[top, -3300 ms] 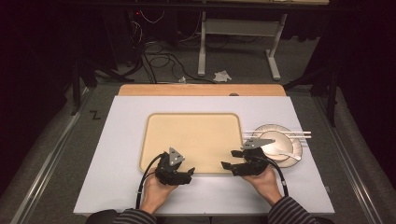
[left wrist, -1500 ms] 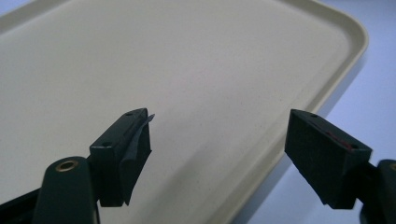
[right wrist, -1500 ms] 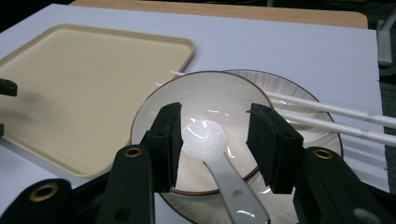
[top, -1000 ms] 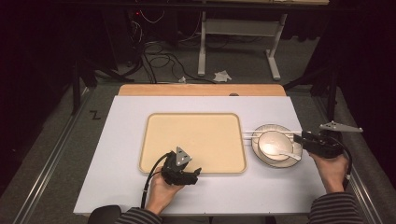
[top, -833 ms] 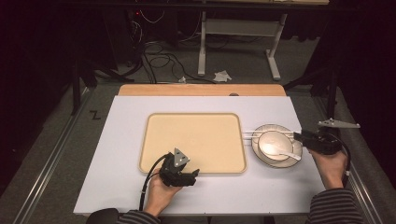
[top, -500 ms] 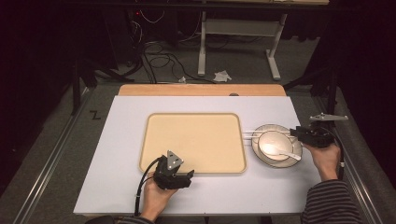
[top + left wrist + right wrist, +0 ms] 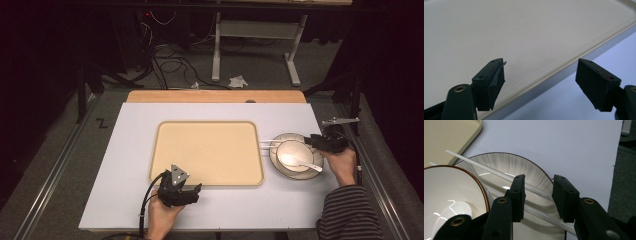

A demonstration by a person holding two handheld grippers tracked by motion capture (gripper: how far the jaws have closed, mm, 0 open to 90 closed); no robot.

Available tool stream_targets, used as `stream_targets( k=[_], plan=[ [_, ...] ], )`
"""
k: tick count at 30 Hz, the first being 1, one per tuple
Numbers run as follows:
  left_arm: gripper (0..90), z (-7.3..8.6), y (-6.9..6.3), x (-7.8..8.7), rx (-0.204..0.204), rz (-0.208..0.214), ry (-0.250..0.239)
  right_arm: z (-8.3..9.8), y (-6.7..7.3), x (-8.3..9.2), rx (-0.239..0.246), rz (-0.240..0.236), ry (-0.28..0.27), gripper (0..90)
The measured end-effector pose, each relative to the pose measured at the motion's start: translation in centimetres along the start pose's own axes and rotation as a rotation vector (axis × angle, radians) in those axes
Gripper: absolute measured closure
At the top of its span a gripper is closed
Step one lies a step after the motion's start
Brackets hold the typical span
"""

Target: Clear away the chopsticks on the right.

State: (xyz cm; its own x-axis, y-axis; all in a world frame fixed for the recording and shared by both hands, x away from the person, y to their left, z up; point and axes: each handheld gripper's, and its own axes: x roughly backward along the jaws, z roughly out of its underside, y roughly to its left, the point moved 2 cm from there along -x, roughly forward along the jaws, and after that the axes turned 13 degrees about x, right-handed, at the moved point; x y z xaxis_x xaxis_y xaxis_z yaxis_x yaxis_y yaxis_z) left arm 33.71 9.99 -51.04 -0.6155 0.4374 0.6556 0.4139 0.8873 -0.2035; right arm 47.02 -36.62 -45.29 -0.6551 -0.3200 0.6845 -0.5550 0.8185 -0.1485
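My right hand-held gripper (image 7: 537, 195) hangs half-open over the plate (image 7: 534, 167); both chopsticks (image 7: 486, 168) cross between its jaws, not clamped, jaws just widening.

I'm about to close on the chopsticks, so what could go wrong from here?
The right hand-held gripper straddles just one of the two chopsticks, so the other may stay behind. They lie loose on the plate against the bowl; a pinch could roll them or nudge the bowl and spoon.
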Motion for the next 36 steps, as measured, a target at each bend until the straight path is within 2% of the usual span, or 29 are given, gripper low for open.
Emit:
stream_targets(
  k=[4, 10, 14, 21, 30, 36],
  plan=[
    [22.9, 0.4, 0.3, 0.5, 0.018, -0.021, -0.008, -0.3, -0.5, -1.1, 0.000, -0.011, 0.029, 61.1],
    [23.0, 0.7, 0.7, 1.0, 0.044, -0.036, -0.018, -0.7, -0.5, -2.5, 0.019, -0.029, 0.055, 60.5],
    [23.2, 0.9, 0.8, 1.2, 0.048, -0.044, -0.015, -0.6, -0.7, -3.2, 0.014, -0.045, 0.073, 60.4],
    [23.3, 1.2, 0.9, 1.3, 0.061, -0.037, -0.004, -0.8, -0.8, -3.5, 0.007, -0.059, 0.075, 63.2],
    [23.4, 1.2, 1.0, 1.1, 0.060, -0.041, 0.010, -0.3, -0.9, -4.3, -0.011, -0.093, 0.132, 69.2],
    [23.6, 1.2, 1.1, 1.2, 0.063, -0.038, 0.010, -0.3, -0.7, -4.2, -0.001, -0.096, 0.138, 71.5]
  ],
)
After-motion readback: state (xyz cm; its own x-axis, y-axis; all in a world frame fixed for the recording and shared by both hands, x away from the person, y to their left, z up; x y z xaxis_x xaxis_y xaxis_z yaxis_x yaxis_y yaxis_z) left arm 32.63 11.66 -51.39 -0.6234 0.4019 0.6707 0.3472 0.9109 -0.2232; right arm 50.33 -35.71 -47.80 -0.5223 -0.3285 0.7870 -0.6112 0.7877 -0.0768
